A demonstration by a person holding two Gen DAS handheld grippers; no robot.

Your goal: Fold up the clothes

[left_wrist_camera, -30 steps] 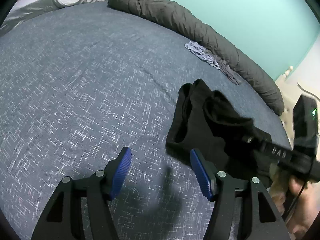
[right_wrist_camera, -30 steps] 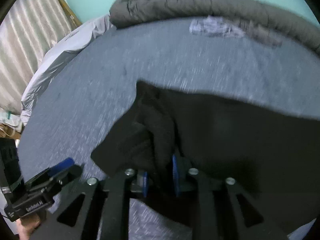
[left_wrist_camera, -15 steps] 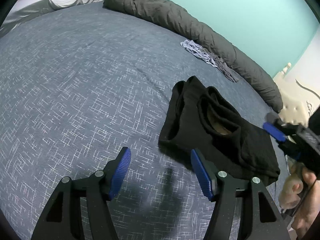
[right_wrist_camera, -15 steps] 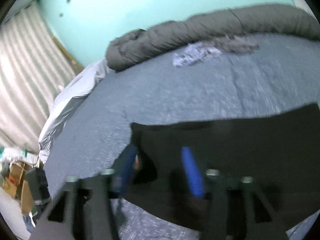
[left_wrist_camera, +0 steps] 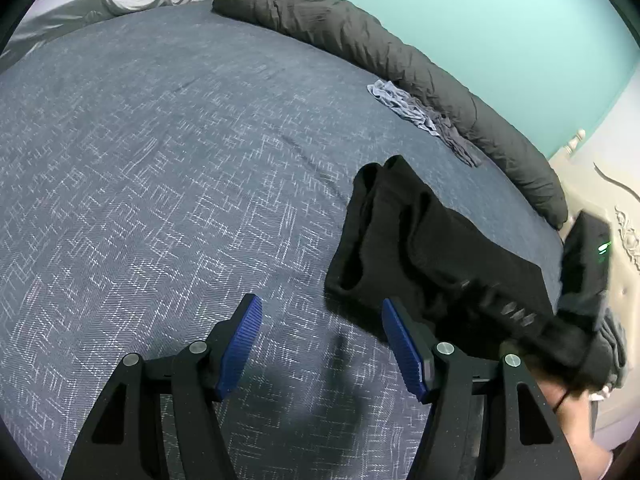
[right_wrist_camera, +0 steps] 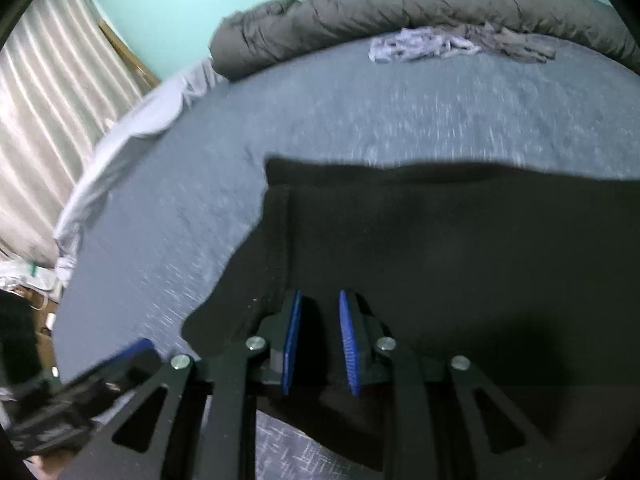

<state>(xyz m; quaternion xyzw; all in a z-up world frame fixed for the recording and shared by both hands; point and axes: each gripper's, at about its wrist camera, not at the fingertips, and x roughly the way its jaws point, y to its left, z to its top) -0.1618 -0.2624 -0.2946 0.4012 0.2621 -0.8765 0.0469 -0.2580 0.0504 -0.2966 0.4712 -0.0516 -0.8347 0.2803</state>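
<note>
Two grippers show, each in its own wrist view. The left gripper (left_wrist_camera: 322,344) hangs over the bed with its blue pads spread wide and nothing between them; only bare patterned bedsheet (left_wrist_camera: 160,160) lies under the gap. Its right pad sits just beside the near edge of the black garment (left_wrist_camera: 420,240), apart from it as far as this view tells.

The right gripper (right_wrist_camera: 318,342) has its pads drawn close with a narrow gap between them, and the black garment (right_wrist_camera: 440,260) fills the space under and around them. Whether cloth is actually pinched between the pads is hard to tell, since the dark fabric and blur hide the contact.

From the left wrist view, the garment lies partly folded on the right side of the bed, with a doubled-over layer on top, and the right gripper appears as a blurred black body (left_wrist_camera: 520,312) above a hand (left_wrist_camera: 576,420). Only the right wrist view shows the curtain (right_wrist_camera: 48,100) at the left. Both show the rolled grey duvet (left_wrist_camera: 380,52) along the teal wall (left_wrist_camera: 480,8), a small pale crumpled cloth (left_wrist_camera: 404,104) lying against it.
</note>
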